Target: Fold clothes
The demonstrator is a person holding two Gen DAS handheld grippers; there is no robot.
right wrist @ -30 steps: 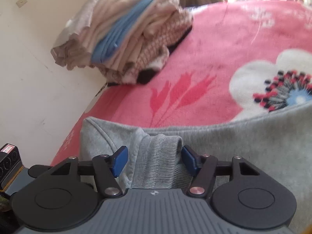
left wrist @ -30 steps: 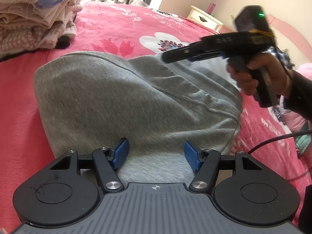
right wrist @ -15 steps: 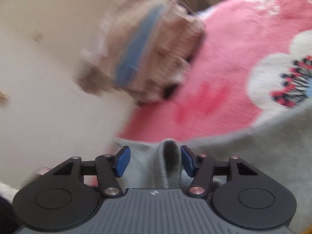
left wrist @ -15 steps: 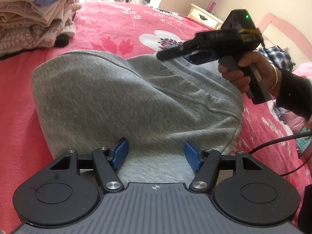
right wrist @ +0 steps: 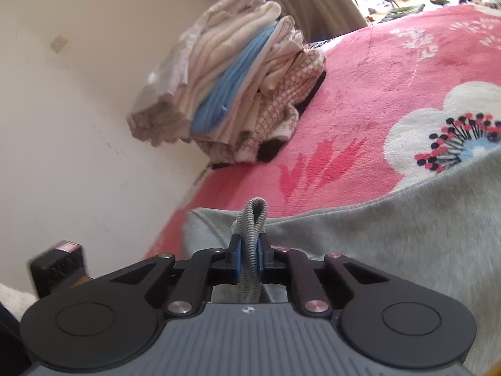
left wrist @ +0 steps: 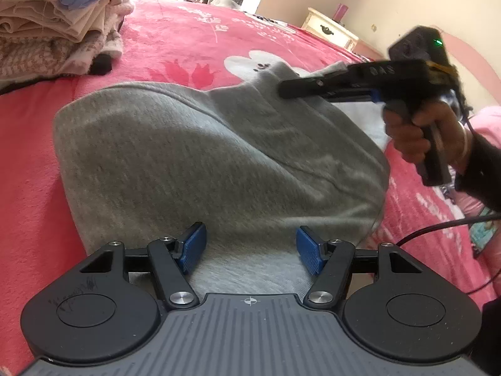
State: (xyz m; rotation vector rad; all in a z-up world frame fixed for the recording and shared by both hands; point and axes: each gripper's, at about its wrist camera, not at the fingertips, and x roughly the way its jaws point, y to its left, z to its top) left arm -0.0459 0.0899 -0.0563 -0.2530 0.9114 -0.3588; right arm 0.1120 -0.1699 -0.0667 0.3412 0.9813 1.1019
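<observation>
A grey sweatshirt [left wrist: 194,169] lies partly folded on a pink flowered blanket [left wrist: 194,40]. My left gripper [left wrist: 250,247] stands open over its near edge, blue pads on either side of the cloth without pressing it. My right gripper [right wrist: 250,252] has its jaws closing on the sweatshirt's ribbed cuff [right wrist: 253,216], which the blue pads pinch into an upright fold. In the left wrist view the right gripper [left wrist: 285,91] holds that cuff lifted off the far side of the sweatshirt, held by a person's hand [left wrist: 413,134].
A stack of folded clothes [right wrist: 231,94] in cream, blue and knit sits at the blanket's far corner by the wall [right wrist: 78,125]. A bedside cabinet [left wrist: 332,31] stands beyond the bed. A black cable [left wrist: 438,228] trails on the right.
My right gripper went from open around the ribbed cuff to pinching it, then rose and tilted, pulling the far part of the sweatshirt up. The left gripper stayed put.
</observation>
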